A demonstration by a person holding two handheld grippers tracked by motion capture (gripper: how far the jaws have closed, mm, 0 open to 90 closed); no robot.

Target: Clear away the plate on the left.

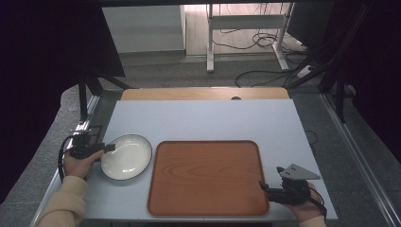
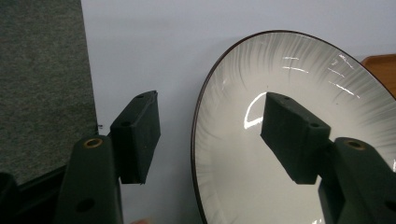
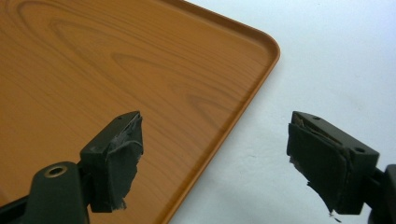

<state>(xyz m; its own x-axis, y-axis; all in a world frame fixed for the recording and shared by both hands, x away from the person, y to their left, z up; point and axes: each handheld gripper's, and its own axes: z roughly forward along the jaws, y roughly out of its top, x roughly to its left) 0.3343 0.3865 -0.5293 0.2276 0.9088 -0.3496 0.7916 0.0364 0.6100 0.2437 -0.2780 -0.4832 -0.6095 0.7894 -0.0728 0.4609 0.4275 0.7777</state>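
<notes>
Plate [image 1: 126, 157], round, glossy white with a thin dark rim, lay on the pale table [image 1: 203, 118] with its edge between the spread jaws of the left gripper [image 2: 210, 135], ungripped. Beyond it sat a wood-grain tray [image 1: 206, 177] with rounded corners. The right gripper [image 3: 215, 158] gaped wide and empty astride the tray's raised edge, pads frayed.

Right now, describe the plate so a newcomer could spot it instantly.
On the pale tabletop, look left of the big wooden tray. The plate lies flat there, beside the tray's left edge, with the open left gripper at its rim. It is round and white with a thin dark rim, unlike the rectangular brown tray.
</notes>
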